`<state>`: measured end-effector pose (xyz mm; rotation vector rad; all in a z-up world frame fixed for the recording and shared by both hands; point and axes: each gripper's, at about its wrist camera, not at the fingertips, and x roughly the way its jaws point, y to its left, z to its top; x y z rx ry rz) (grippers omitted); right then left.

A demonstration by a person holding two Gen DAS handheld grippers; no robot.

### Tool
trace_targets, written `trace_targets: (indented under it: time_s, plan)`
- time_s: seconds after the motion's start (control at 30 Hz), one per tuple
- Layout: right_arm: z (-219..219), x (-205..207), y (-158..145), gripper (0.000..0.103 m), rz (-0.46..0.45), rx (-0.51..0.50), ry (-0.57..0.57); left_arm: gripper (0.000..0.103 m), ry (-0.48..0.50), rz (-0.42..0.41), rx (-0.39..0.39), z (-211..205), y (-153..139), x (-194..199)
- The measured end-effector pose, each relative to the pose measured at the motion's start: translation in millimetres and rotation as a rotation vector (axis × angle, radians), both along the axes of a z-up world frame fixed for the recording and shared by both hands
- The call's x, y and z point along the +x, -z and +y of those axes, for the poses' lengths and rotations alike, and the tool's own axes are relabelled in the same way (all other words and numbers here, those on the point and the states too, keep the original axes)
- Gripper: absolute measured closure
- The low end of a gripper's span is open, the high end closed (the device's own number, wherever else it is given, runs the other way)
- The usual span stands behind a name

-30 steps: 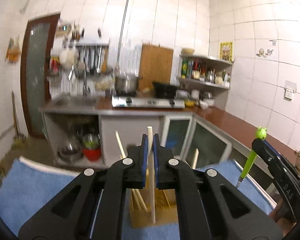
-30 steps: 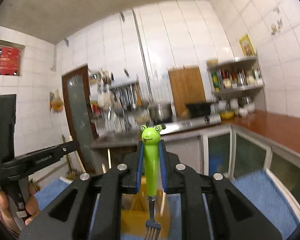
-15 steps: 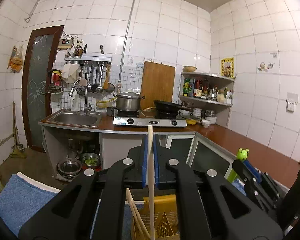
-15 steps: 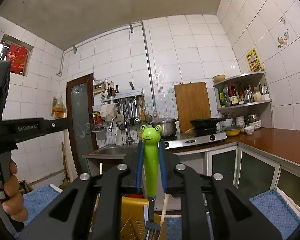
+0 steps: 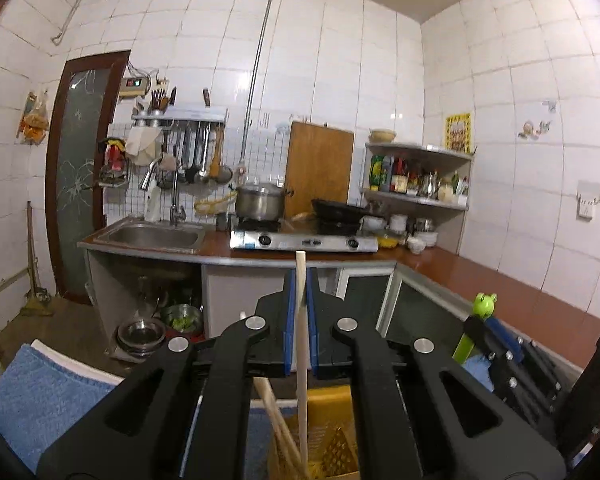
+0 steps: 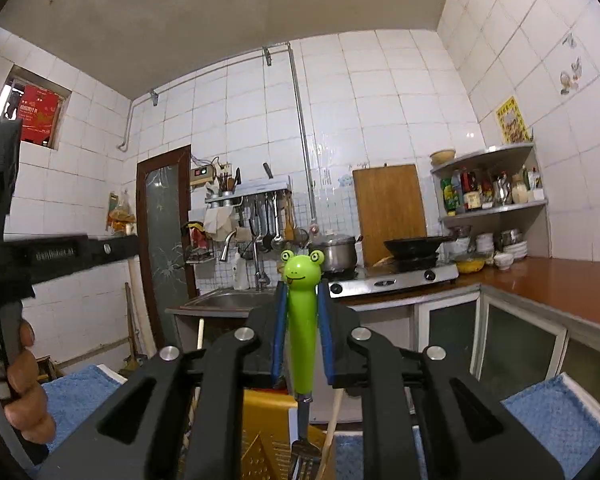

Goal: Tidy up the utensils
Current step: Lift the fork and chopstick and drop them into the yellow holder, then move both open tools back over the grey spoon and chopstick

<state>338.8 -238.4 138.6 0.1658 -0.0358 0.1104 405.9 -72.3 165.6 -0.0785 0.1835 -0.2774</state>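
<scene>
Left wrist, left hand-held gripper (image 5: 300,300) clamping chopstick (image 5: 301,320), right hand-held gripper (image 6: 302,312) clamping frog fork (image 6: 300,320)

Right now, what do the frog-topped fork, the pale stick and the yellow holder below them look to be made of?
Frog-topped green fork: handle seems glossy moulded plastic, judging by its sheen; the tines look like grey metal.
Pale round stick: probably unfinished wood or bamboo, matte and cream-coloured, likely a chopstick.
Yellow slotted holder: appears to be matte plastic, with moulded perforations in its wall.
</scene>
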Motion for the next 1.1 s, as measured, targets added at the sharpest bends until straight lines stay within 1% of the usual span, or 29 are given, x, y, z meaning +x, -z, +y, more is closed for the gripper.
trace_targets:
  time_s: [0.1,0.23,0.33,0.37,0.43,0.53,0.63,0.73,0.83,0.93,1.0,1.03,1.1]
  plan:
    - [-3,5,13,0.087,0.054,0.010,-0.008,0.099,0.011,0.058,0.018,0,19,8]
    - [-11,14,32,0.087,0.149,0.053,-0.033,0.099,0.019,0.143,0.059,-2,48,17]
    - [-10,17,45,0.087,0.217,0.051,-0.043,0.099,0.010,0.228,0.086,-3,72,26]
    - [-9,17,48,0.087,0.231,0.048,-0.045,0.099,0.003,0.244,0.090,-2,78,27]
    - [-7,13,48,0.087,0.236,0.041,-0.037,0.098,0.001,0.280,0.096,-1,85,29]
    - [-7,12,42,0.087,0.274,0.048,-0.052,0.098,-0.012,0.321,0.113,2,89,26]
    - [0,7,37,0.087,0.293,0.011,-0.054,0.098,-0.019,0.371,0.137,3,92,24]
    - [5,6,34,0.087,0.308,-0.013,-0.050,0.095,-0.028,0.385,0.165,5,95,21]
    - [7,9,34,0.087,0.330,-0.016,-0.057,0.093,-0.028,0.384,0.187,6,101,16]
    - [9,9,31,0.087,0.338,-0.036,-0.049,0.093,-0.026,0.398,0.178,6,100,13]
    - [9,2,24,0.087,0.285,-0.061,-0.014,0.093,-0.023,0.394,0.173,7,95,11]
    - [5,-1,19,0.087,0.263,-0.045,-0.015,0.093,-0.022,0.387,0.172,8,93,10]
    - [4,3,19,0.087,0.283,-0.035,-0.031,0.093,-0.012,0.384,0.165,9,89,9]
